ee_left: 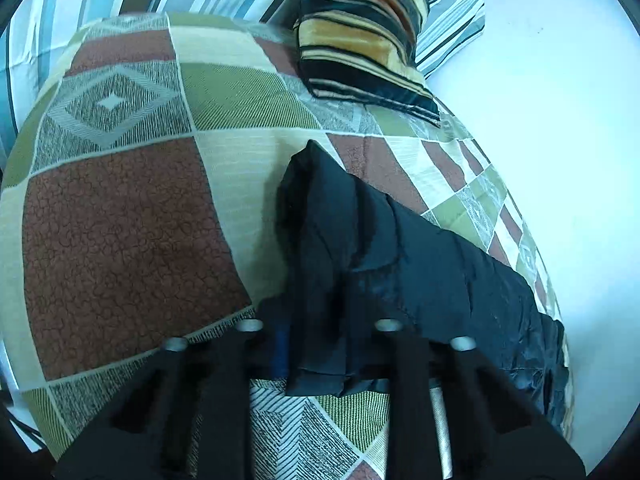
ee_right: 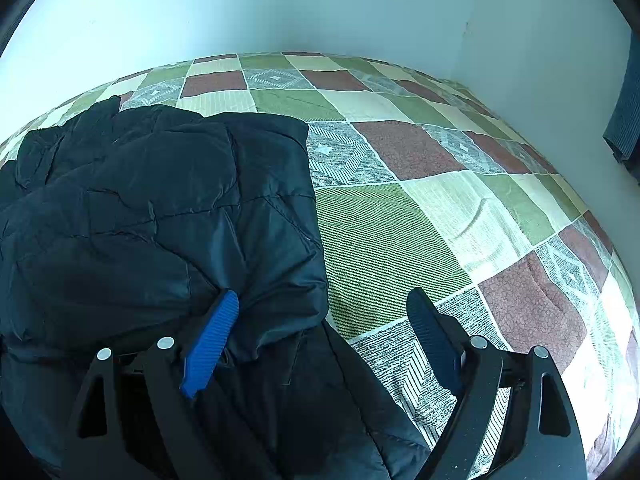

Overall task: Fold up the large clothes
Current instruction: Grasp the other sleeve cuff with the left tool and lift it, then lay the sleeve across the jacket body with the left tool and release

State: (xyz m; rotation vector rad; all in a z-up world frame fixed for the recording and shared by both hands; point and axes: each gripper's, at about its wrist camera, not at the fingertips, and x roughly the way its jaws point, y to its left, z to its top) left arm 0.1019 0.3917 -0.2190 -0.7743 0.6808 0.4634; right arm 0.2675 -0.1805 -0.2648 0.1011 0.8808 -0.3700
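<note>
A dark navy padded jacket [ee_right: 160, 208] lies on a bed with a patchwork cover [ee_right: 400, 208] of brown, green and cream squares. In the left wrist view my left gripper [ee_left: 320, 332] is shut on a fold of the jacket [ee_left: 420, 264] and holds it lifted above the cover [ee_left: 120, 220]. In the right wrist view my right gripper [ee_right: 324, 300] is open over the jacket's right edge. Its blue left pad [ee_right: 212, 340] rests against the jacket. Its right pad [ee_right: 434, 340] is over the bare cover.
A black, yellow and red striped cushion [ee_left: 360, 32] and a blue-striped pillow [ee_left: 452, 12] lie at the head of the bed. White walls [ee_right: 320, 8] border the bed on two sides. A dark cloth [ee_right: 624, 120] hangs at the far right.
</note>
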